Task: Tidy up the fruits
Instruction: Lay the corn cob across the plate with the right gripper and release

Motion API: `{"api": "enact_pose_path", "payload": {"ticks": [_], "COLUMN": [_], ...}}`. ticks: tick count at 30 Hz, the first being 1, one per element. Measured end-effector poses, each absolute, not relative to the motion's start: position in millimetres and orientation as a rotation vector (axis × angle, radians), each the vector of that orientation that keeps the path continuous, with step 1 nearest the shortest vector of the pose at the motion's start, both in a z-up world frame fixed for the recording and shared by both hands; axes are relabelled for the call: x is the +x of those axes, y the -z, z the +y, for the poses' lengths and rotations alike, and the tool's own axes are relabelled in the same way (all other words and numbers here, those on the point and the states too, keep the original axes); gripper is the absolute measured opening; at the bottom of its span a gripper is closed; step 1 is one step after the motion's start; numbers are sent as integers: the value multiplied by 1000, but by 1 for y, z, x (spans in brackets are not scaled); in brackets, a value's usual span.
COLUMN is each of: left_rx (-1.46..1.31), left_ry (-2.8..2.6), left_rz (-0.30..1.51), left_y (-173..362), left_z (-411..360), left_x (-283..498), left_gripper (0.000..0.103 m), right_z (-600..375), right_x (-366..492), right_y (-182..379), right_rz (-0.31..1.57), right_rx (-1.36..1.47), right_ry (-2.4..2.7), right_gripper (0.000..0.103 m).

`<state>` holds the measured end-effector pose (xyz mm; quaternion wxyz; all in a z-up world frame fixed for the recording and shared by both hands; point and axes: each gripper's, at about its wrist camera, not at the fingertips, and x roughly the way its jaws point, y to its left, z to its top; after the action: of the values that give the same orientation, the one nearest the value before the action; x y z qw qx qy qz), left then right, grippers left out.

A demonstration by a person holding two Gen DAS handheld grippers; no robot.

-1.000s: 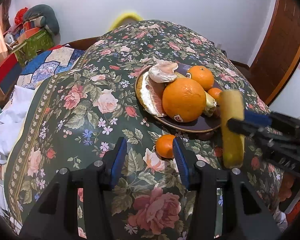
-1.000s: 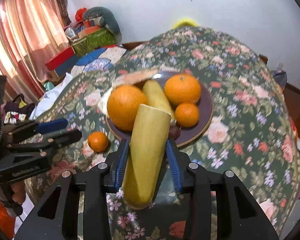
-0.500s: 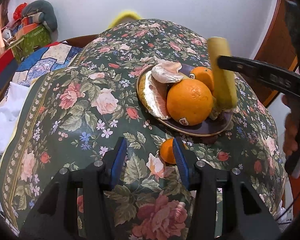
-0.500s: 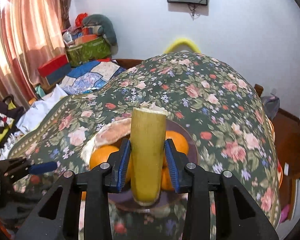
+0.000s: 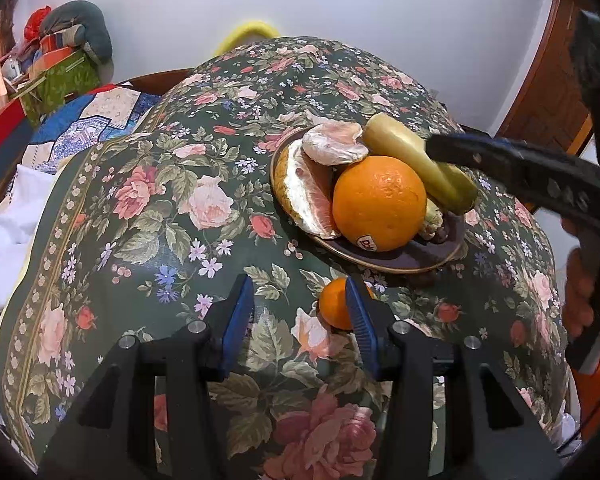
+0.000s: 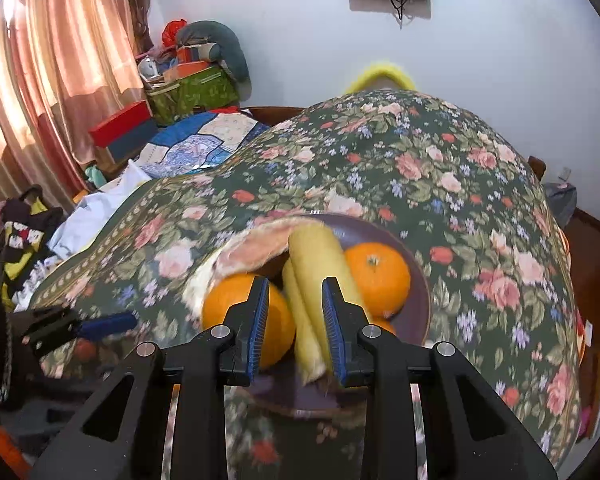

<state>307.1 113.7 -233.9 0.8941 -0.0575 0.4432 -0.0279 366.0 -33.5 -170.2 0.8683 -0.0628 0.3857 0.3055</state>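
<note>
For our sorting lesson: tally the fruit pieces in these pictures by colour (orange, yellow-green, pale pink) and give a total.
Orange: 4 (big orange, second orange, small orange, mandarin on the cloth)
Yellow-green: 2 (upper stalk, lower stalk)
Pale pink: 2 (pomelo wedge, pomelo piece)
Total: 8

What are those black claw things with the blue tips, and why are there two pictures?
They are grabbers a person holds, one in each hand. Each carries a camera looking along its fingers, so each picture is one grabber's view. The left gripper is open and empty above a flowery tablecloth, near a small orange. The plate holds a big orange, peeled citrus and a yellow stick. The right gripper's jaws are closing above that stick, which seems to lie on the plate, not gripped.
</note>
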Motion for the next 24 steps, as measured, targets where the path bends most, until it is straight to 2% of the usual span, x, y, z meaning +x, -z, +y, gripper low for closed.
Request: {"api": "enact_pose_path", "payload": {"ticks": [5,24], "left_rx": [-116,-90], "left_ry": [63,111], "left_rz": [925,989], "left_y": [233,254], "left_z": [108,88], "left_x": [301,303], "left_gripper": [48,49], "right_z": [-43,-47], "right_x": [343,322], "right_y": [174,231], "right_rz": [823,979], "right_rx": [-130,-122], "right_ry": [-647,-663], "right_gripper": [31,32]}}
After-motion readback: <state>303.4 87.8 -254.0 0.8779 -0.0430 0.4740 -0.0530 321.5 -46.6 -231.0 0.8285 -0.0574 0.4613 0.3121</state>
